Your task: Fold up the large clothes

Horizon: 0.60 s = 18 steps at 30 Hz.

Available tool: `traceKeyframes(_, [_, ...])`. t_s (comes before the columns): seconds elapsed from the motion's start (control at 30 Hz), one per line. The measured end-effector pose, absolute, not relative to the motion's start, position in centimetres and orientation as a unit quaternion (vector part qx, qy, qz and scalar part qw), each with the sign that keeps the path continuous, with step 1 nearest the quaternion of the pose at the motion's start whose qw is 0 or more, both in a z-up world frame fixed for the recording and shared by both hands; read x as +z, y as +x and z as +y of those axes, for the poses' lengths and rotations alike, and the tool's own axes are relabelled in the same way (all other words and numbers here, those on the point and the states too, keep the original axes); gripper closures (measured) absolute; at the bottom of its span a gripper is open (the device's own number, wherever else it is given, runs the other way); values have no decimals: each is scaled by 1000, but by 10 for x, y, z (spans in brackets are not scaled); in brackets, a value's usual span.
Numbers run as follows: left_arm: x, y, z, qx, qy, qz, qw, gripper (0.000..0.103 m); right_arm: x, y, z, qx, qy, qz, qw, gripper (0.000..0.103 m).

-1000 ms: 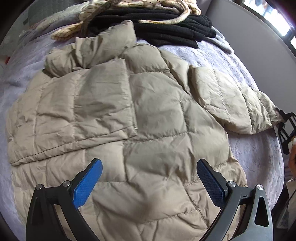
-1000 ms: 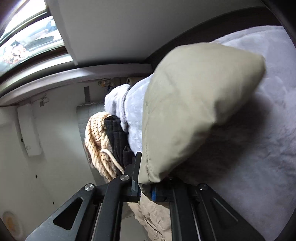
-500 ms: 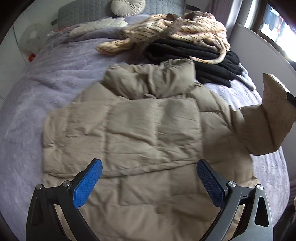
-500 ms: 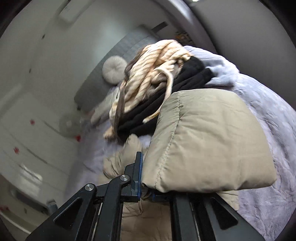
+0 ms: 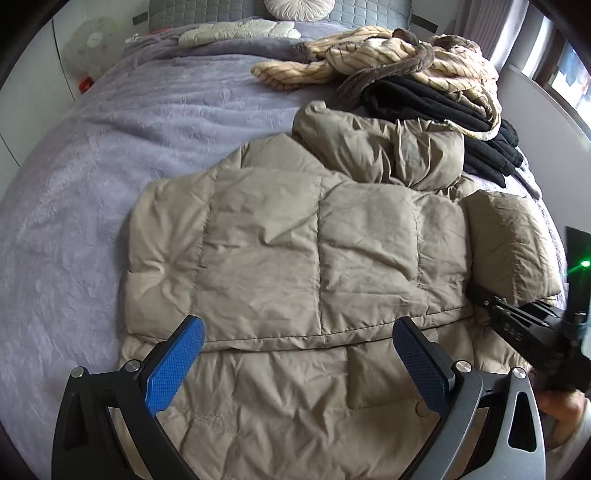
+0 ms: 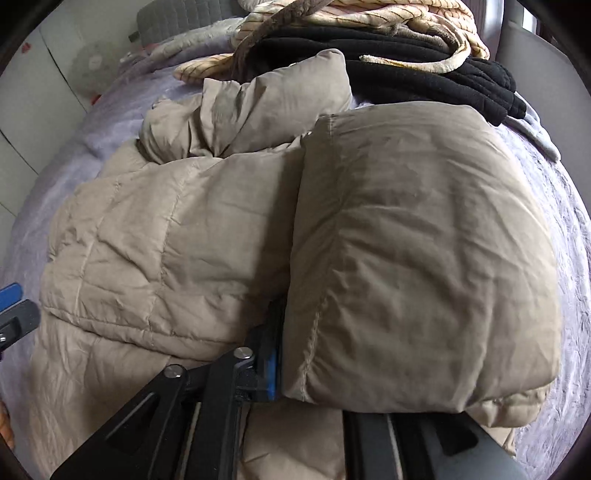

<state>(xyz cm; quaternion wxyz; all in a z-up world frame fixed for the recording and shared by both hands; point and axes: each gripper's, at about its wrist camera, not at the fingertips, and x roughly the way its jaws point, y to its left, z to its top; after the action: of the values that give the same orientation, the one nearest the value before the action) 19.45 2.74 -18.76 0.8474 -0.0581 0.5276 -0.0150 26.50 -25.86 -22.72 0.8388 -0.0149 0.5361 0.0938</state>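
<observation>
A beige puffer jacket (image 5: pixel 295 266) lies spread on the purple bed, collar toward the far side, with one sleeve folded across its body. My left gripper (image 5: pixel 295 365) is open and empty, hovering over the jacket's lower half. My right gripper (image 6: pixel 284 373) is shut on the cuff of the other jacket sleeve (image 6: pixel 417 258) and holds it folded over the jacket's right side. The same sleeve (image 5: pixel 509 243) and the right gripper (image 5: pixel 524 325) also show at the right of the left wrist view.
A cream striped garment (image 5: pixel 388 62) lies over a stack of black clothes (image 5: pixel 461 122) at the far right of the bed. The purple bedspread (image 5: pixel 129 147) stretches to the left. A grey headboard with a round cushion (image 5: pixel 299 7) stands behind. A wall runs along the right.
My right gripper has swung the sleeve up from the bed's right edge and brought it inward over the jacket. My left gripper has drawn back and tilted up, still open.
</observation>
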Motion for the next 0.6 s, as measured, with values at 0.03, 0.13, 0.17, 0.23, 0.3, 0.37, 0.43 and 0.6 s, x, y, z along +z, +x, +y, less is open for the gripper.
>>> traceKeyframes(0.03, [-192,196,27,-16,-61,530,846,1,-224,266,-263,98,-3,542,834,75])
traceKeyframes(0.13, [-198,199,20,-24,-72,530,845,1,-205,251,-293,106,84,536,833,41])
traceKeyframes(0.17, [-199,199,19,-27,-75,529,845,1,-199,246,-307,101,116,526,836,38])
traceKeyframes(0.23, [-201,203,16,-31,-80,527,845,1,-194,235,-339,82,195,510,834,38])
traceKeyframes(0.3, [-202,206,16,-32,-82,526,846,1,-197,229,-372,65,285,491,820,38])
traceKeyframes(0.37, [-202,209,18,-31,-84,525,847,1,-202,227,-395,46,346,474,808,39])
traceKeyframes(0.43, [-201,211,21,-31,-86,523,847,1,-201,231,-400,44,360,468,806,53])
traceKeyframes(0.6, [-197,214,35,-50,-110,524,843,1,-186,238,-377,60,324,448,831,89])
